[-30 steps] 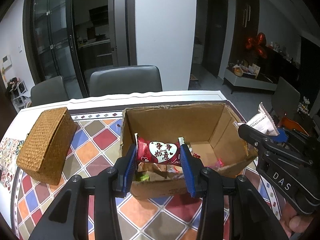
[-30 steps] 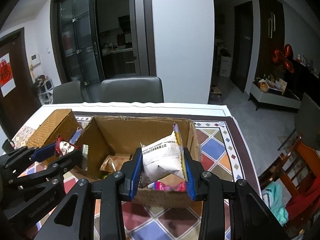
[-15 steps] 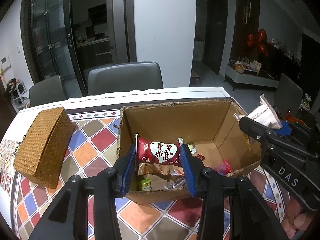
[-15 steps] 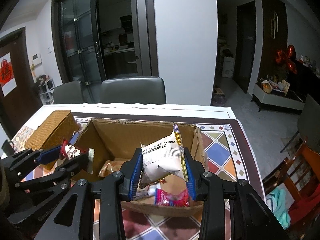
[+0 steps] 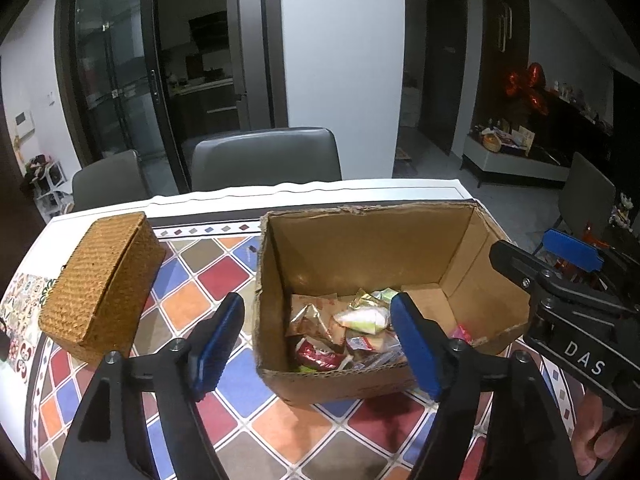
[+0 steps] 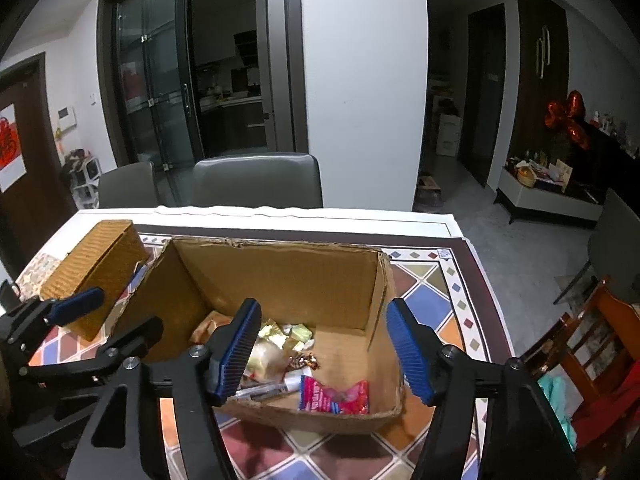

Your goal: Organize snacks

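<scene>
Over the open cardboard box both tools hang with nothing in them: the left gripper has its blue pads spread wide, straddling the box's near-left corner, and the right gripper is likewise parted, its pads apart above the box's interior. The snacks lie loose on the box floor, among them a red packet near the front wall, a pale green-white pouch and gold-wrapped pieces, with a pink-red packet against the near wall in the right view. One soft shape beside the right gripper's left pad looks smeared, so I would not swear it lies at rest. The likeliest mishap from here, as I judge it, is a collision: the two grippers stand close beside each other over one small opening, and any reach back inside could knock one against the other or catch the torn front rim, which looks flimsy enough to fold or shove the box along the patterned tablecloth. The left pad sits outside the box wall, so lowering it straight would pinch cardboard, not wrappers. A woven basket stands just beside the box on the left, near enough to be nudged by a wide swing of that arm.
</scene>
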{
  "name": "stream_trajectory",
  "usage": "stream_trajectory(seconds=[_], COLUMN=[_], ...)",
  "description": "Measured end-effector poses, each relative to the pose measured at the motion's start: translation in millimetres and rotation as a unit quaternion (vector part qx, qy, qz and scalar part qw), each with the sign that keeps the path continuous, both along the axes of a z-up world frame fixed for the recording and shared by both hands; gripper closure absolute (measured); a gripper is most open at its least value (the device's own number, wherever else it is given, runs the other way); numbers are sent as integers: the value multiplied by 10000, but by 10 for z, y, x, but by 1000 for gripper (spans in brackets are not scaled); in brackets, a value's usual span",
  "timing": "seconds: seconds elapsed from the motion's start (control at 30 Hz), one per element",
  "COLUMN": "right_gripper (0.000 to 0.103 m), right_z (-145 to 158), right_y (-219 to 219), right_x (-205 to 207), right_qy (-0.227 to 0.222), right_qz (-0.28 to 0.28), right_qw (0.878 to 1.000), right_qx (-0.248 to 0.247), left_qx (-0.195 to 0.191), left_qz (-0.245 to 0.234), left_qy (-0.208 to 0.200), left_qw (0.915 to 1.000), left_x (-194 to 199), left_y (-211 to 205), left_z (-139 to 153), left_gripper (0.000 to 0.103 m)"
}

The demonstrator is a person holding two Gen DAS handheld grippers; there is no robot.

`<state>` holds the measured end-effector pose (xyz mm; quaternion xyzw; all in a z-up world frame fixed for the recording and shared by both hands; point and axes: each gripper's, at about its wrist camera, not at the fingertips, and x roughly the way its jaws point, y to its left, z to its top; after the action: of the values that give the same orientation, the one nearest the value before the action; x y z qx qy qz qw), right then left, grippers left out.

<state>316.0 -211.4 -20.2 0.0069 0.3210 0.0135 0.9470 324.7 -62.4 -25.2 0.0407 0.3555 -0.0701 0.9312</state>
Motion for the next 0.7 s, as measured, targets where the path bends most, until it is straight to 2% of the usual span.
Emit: stream_trajectory(seconds=[0.13, 0.5, 0.7], right_gripper=[28, 21, 20], right_z=[42, 193, 287], right_y=[6, 66, 79], right_x=[-57, -273, -465], right_qy=[-44, -158, -228], right_qz=[-63, -106, -130], right_qw=[10000, 9998, 9996], right_qx=[-17, -94, -97], left_qx=[21, 23, 44], left_qz=[108, 291, 382], left_qy=[-53, -224, -311], left_qw=[9999, 9993, 9988], left_x=[-46, -282, -500], left_y=[34, 165, 223], left_z=[45, 220, 311], left_gripper=[19, 12, 4])
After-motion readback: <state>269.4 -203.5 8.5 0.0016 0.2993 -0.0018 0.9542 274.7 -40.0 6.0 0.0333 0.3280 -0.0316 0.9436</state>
